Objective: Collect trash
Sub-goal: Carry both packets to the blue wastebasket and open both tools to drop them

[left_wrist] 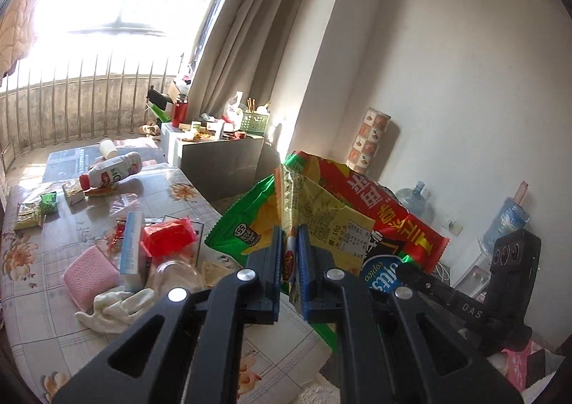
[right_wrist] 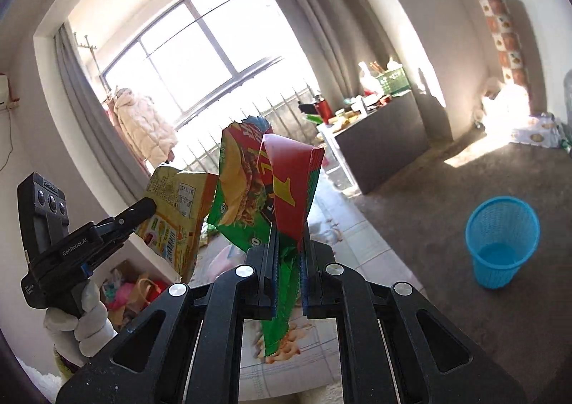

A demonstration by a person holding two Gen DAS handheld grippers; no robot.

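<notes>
My left gripper point(left_wrist: 290, 236) is shut on a yellow snack wrapper point(left_wrist: 321, 214), held up above the table edge. Right behind it hangs a red and green chip bag point(left_wrist: 375, 196), gripped by the right gripper point(left_wrist: 405, 267) coming in from the right. In the right wrist view, my right gripper point(right_wrist: 289, 236) is shut on that red and green chip bag point(right_wrist: 257, 189). At left there, a gloved hand holds the left gripper point(right_wrist: 146, 207) on the yellow wrapper point(right_wrist: 178, 204). A blue mesh wastebasket point(right_wrist: 500, 243) stands on the floor to the right.
The flowered table point(left_wrist: 35, 297) holds a milk bottle point(left_wrist: 111, 171), paper cup point(left_wrist: 107, 148), pink sponge point(left_wrist: 89, 275), red wrapper point(left_wrist: 168, 236), blue-white box point(left_wrist: 130, 247), white cloth point(left_wrist: 114, 307) and small packets point(left_wrist: 48, 197). A dark cabinet point(right_wrist: 386, 139) stands by the curtain.
</notes>
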